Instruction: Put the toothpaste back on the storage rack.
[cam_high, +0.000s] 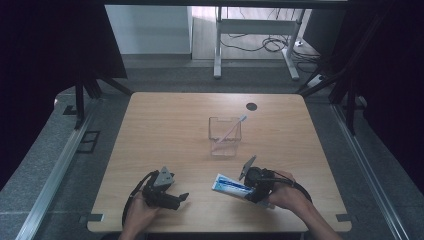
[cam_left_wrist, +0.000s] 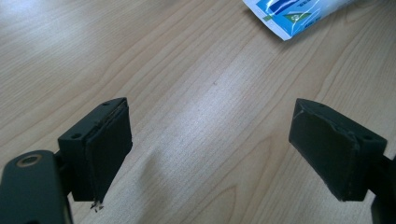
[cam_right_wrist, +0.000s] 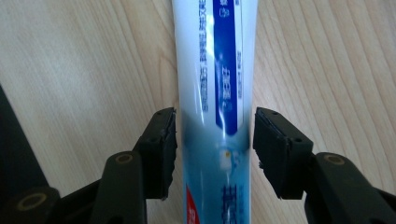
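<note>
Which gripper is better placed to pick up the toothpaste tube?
Right. The right gripper already straddles the toothpaste tube, jaws either side. The left gripper stands open over bare table, away from it.

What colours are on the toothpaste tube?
White and blue toothpaste tube, clearest in the right gripper view.

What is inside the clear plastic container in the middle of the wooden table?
A single white toothbrush leans inside the clear plastic container, its head poking above the rim toward the right. The container's floor is too small and glary to rule out anything else.
</note>
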